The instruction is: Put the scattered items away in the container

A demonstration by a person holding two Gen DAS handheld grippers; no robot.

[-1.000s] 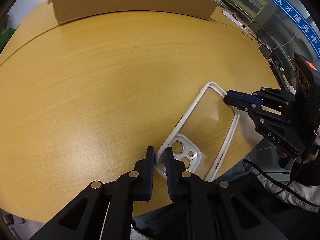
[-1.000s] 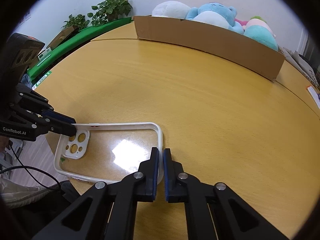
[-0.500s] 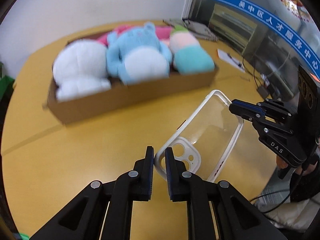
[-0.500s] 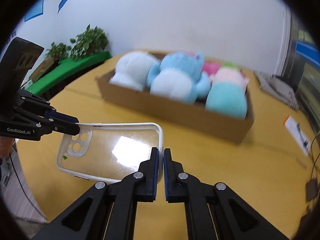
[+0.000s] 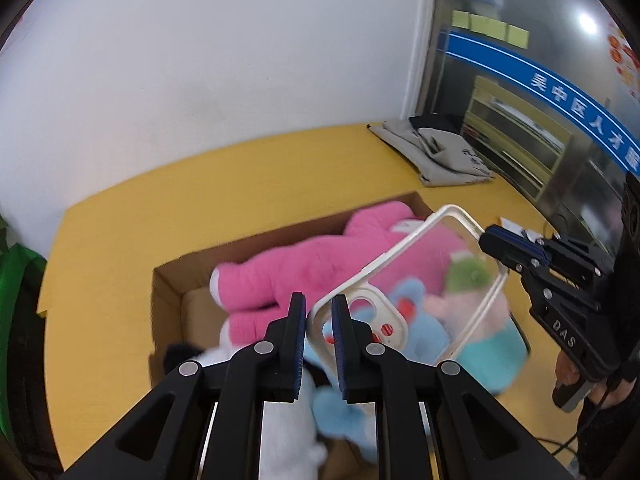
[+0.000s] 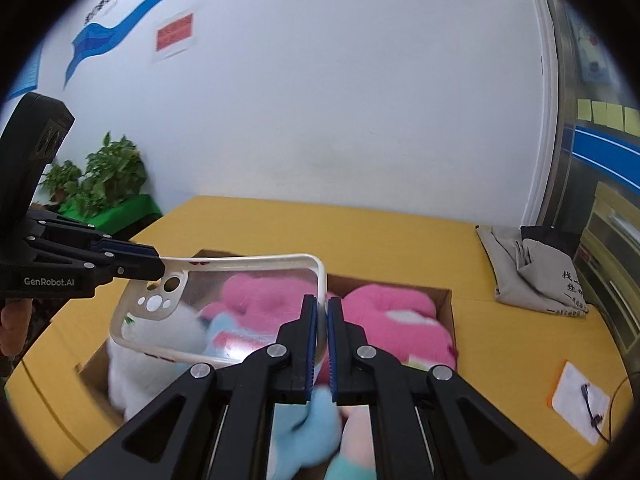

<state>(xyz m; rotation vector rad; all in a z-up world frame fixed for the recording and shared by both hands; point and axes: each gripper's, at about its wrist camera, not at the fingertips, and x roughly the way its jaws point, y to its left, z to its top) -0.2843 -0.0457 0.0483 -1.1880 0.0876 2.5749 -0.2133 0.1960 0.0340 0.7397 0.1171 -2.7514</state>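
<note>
Room: white wall behind; blue banner on glass at the right; green plants [image 6: 100, 176] in the far left corner
Surface: yellow wooden table [image 5: 248, 192]; I see a grey cloth bag [image 6: 532, 272] lying at its far right side; a white card with an orange edge [image 6: 580, 400] nearer on the right
Container: open cardboard box [image 5: 168, 304] on the table, packed with soft toys; pink toy [image 5: 280, 272] at the back; blue toy [image 5: 420, 328], white toy [image 6: 160, 344] and teal toy [image 5: 492, 348] nearer
Item: clear phone case [image 6: 224, 304] with white rim, held in the air above the box, between both tools; camera-hole end on my left side
Left gripper [image 5: 319, 312]: I read its jaws as clamped on the case rim at the camera-hole corner
Right gripper [image 6: 322, 320]: jaws pressed together on the rim of the opposite short end
Hand: part of a hand [image 5: 568, 368] on the right tool's grip
</note>
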